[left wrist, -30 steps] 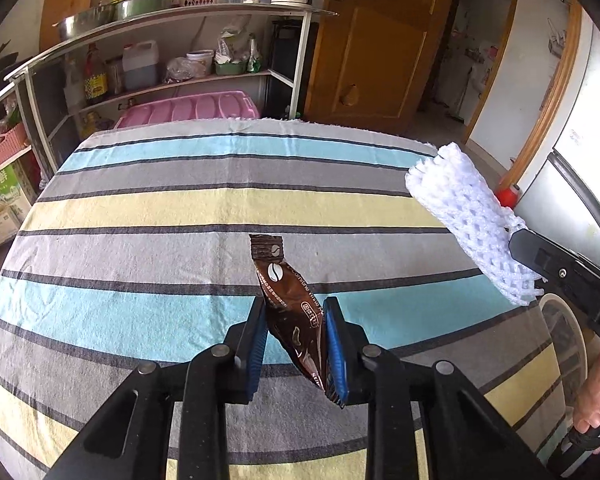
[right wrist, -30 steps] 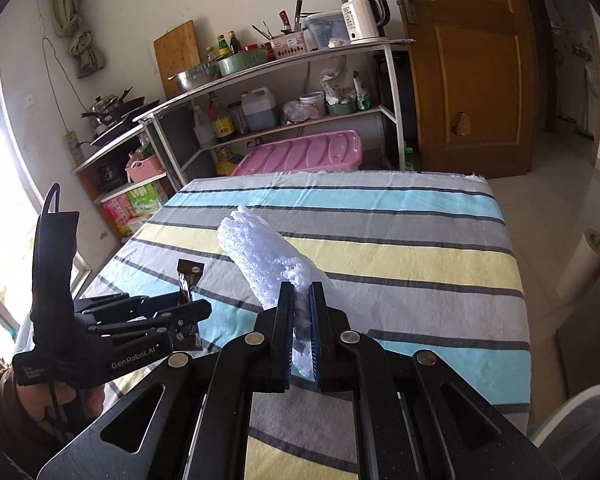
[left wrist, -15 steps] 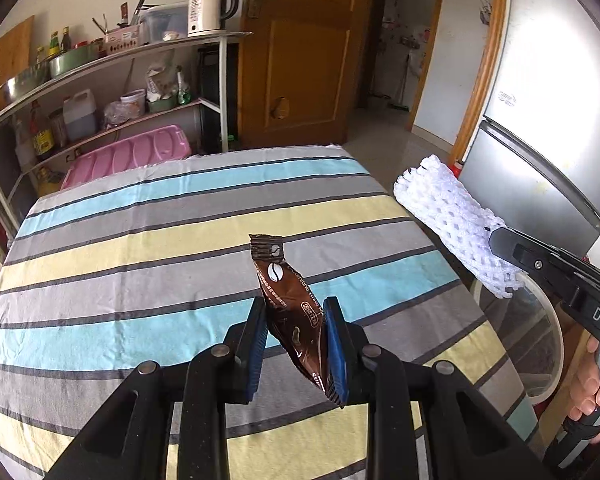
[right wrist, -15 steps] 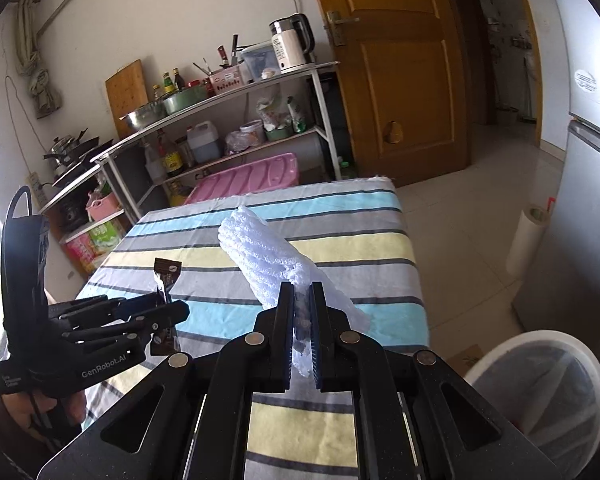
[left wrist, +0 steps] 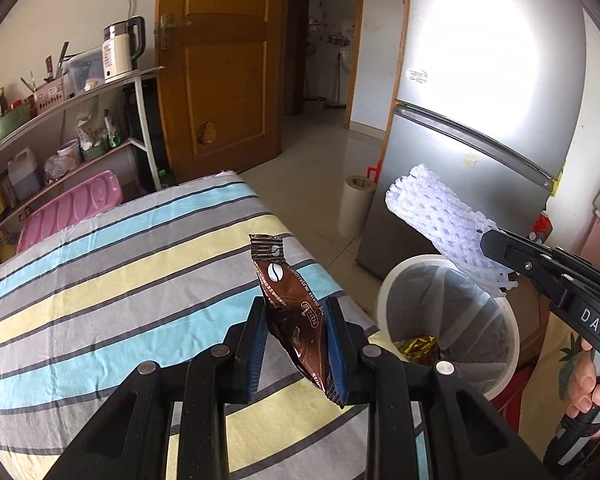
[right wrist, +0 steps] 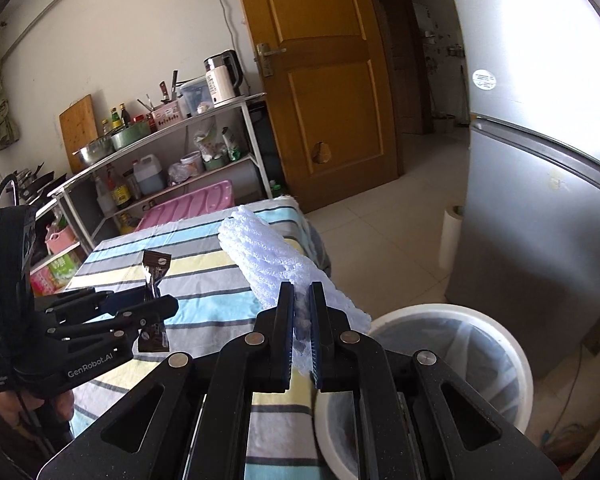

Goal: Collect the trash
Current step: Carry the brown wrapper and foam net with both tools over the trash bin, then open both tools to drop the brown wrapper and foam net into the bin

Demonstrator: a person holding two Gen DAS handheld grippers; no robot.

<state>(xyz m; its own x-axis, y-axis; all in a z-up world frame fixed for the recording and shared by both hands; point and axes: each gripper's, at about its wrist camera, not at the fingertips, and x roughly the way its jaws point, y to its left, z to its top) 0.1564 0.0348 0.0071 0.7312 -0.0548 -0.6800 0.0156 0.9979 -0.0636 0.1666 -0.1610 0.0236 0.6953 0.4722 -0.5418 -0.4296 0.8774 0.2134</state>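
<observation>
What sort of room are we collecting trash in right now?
Most likely a home kitchen. A fridge stands beside the bin, and a shelf holds a kettle, bottles and bowls.

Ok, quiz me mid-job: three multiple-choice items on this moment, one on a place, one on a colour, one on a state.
1. Where is the white bin?
A. on the striped table
B. on the floor beside the table, by the fridge
C. on the shelf

2. The coffee sachet is:
A. brown
B. green
C. red

3. The right hand-held gripper is:
A. open, empty
B. shut on the white foam net
C. shut on a bottle

B: the bin stands off the table edge before the fridge.
A: the wrapper is brown.
B: the pads pinch the net's end.
</observation>
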